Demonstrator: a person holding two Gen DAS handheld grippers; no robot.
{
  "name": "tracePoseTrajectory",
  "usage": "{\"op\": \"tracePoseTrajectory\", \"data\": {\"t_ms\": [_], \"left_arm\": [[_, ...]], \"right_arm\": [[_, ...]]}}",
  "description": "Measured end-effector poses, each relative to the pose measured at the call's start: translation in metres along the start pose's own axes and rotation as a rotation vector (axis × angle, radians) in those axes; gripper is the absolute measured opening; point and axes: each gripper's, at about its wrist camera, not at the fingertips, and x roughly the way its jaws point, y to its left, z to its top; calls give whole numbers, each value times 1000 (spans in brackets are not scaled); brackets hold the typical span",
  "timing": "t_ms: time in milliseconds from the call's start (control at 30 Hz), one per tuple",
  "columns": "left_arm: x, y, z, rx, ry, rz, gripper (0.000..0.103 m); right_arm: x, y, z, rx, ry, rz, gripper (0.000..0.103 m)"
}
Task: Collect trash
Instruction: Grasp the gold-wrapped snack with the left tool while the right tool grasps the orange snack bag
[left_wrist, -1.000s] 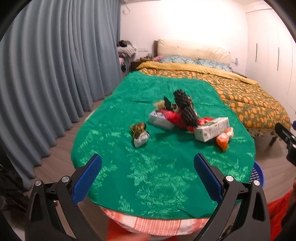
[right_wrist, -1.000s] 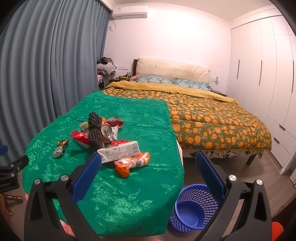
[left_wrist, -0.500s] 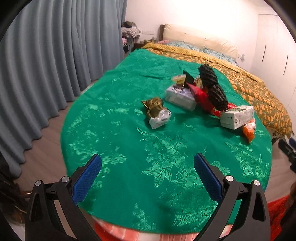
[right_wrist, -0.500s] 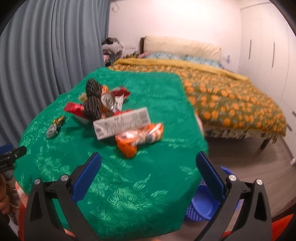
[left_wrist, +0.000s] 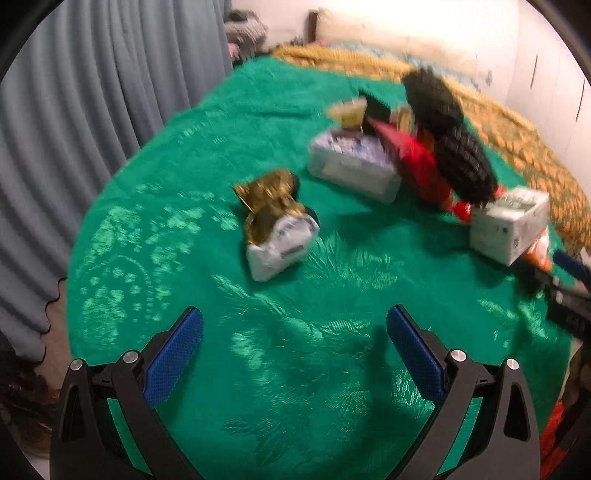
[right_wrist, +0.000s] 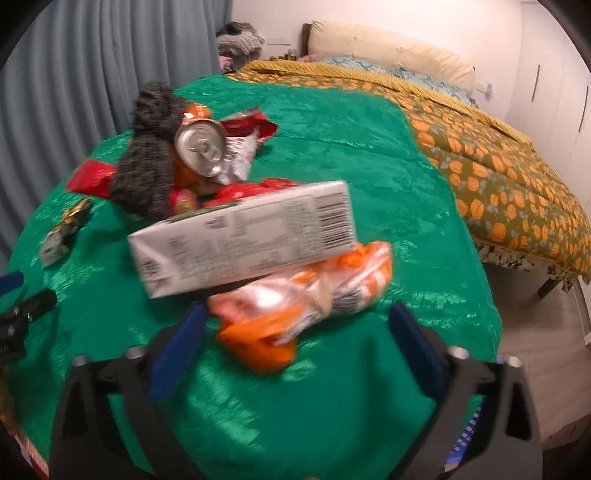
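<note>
Right wrist view: the right gripper (right_wrist: 295, 332), jaws just closing yet still apart and gripping nothing, flanks the orange wrapper (right_wrist: 295, 306) under the white carton (right_wrist: 243, 240) on the green cloth (right_wrist: 351, 155). Left gripper (left_wrist: 291, 347) gapes empty, near the gold wrapper (left_wrist: 269, 206).

On my green cloth (right_wrist: 332, 155): one white carton (right_wrist: 243, 236), one orange wrapper (right_wrist: 303, 299), one drink can (right_wrist: 201, 146), one gold-and-white wrapper (left_wrist: 275, 225), one grey-white packet (left_wrist: 352, 166), two dark knitted items (left_wrist: 448, 133), some red wrappers, count uncertain.
</note>
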Motion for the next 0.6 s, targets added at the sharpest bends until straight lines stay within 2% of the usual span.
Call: {"op": "tracePoseTrajectory", "data": {"t_ms": [100, 267, 333, 367, 400, 500, 600], "left_arm": [[5, -3, -3, 16, 8, -4, 99], [7, 0, -4, -5, 14, -22, 99], [7, 4, -5, -11, 16, -26, 99], [5, 8, -5, -16, 17, -31, 99], [4, 13, -3, -25, 13, -37, 99], [2, 36, 11, -74, -15, -74, 99], [1, 54, 27, -108, -29, -151, 99]], "right_arm": [[-7, -16, -11, -5, 17, -13, 59], [-22, -53, -33, 34, 56, -46, 59], [-27, -64, -38, 57, 70, -35, 64], [-30, -67, -39, 62, 69, -25, 72], [-34, -69, -38, 66, 63, -11, 75], [-44, -66, -30, 37, 37, 21, 76], [-39, -61, -14, 24, 29, 78, 76]]}}
